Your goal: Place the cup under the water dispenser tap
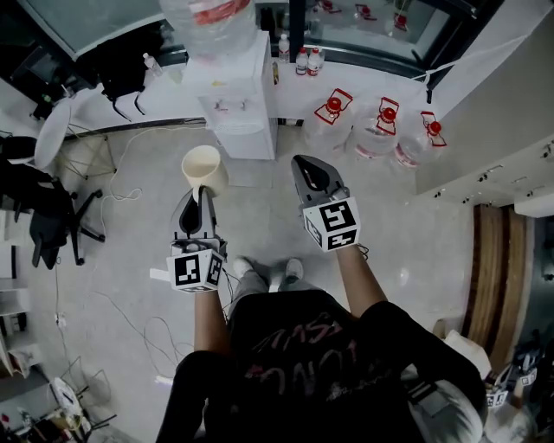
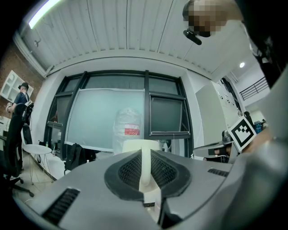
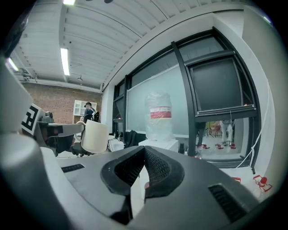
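Note:
My left gripper (image 1: 201, 194) is shut on the handle of a cream cup (image 1: 204, 168), which it holds upright in front of me. In the left gripper view the handle (image 2: 145, 167) runs between the ribbed pads of the left gripper (image 2: 145, 153). The cup body (image 2: 140, 145) shows just beyond them. The white water dispenser (image 1: 239, 97) with its bottle (image 1: 210, 16) stands ahead by the window, a short way off. The right gripper (image 1: 299, 162) hovers level to the right of the cup, jaws together with nothing held. Its own view shows the right gripper (image 3: 144, 149), the cup (image 3: 94, 136) and the dispenser (image 3: 158, 117).
Large water bottles (image 1: 386, 128) with red caps lie on the floor right of the dispenser. Small bottles (image 1: 307, 60) stand on the sill behind. An office chair (image 1: 54, 216), a round white table (image 1: 50, 131) and loose cables (image 1: 130, 322) are at the left. A person (image 2: 21, 95) stands far off.

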The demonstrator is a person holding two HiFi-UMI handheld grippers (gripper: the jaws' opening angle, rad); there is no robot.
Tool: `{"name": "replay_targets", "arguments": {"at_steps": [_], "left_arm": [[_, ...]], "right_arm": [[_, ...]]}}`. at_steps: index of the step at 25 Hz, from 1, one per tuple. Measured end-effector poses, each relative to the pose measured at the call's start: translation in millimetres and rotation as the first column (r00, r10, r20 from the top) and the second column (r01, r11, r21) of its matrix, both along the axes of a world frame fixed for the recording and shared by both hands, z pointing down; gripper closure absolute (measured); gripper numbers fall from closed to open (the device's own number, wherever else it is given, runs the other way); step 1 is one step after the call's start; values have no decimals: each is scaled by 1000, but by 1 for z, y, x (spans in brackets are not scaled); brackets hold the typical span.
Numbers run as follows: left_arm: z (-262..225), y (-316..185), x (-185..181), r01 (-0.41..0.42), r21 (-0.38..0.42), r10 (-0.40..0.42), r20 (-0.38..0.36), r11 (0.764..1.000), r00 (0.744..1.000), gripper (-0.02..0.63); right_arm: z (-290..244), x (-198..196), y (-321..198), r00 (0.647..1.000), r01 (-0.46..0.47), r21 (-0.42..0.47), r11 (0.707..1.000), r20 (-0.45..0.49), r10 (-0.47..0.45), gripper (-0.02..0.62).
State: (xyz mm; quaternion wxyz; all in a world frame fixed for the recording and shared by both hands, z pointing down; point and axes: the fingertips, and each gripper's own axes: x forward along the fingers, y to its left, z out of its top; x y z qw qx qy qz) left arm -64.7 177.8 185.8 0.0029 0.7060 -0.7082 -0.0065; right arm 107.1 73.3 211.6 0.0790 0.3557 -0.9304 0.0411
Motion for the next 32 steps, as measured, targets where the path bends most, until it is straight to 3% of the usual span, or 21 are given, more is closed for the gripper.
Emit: {"name": "replay_targets", "arguments": {"at_steps": [15,21,28,32], "left_arm": [[40,-97,-64,-100,-19,99,-45,995,994,563],[71,-151,-100,-184,-91,178,-72,979,981,563],[91,-208,-137,-283,-56,275,-115,958,954,563],[114,-227,-148,-330,-76,317,-144,941,937,563]], "right_arm": [[36,-57,-78,996,-82,-40,996,-50,80,581],[57,-97,-122,988,-138,-60,989,-74,134,581],[75,-140,-165,977,-203,-90,975,-82,196,581],[93,-150,-176,966,-242,-101,965,-116,230,581]]}}
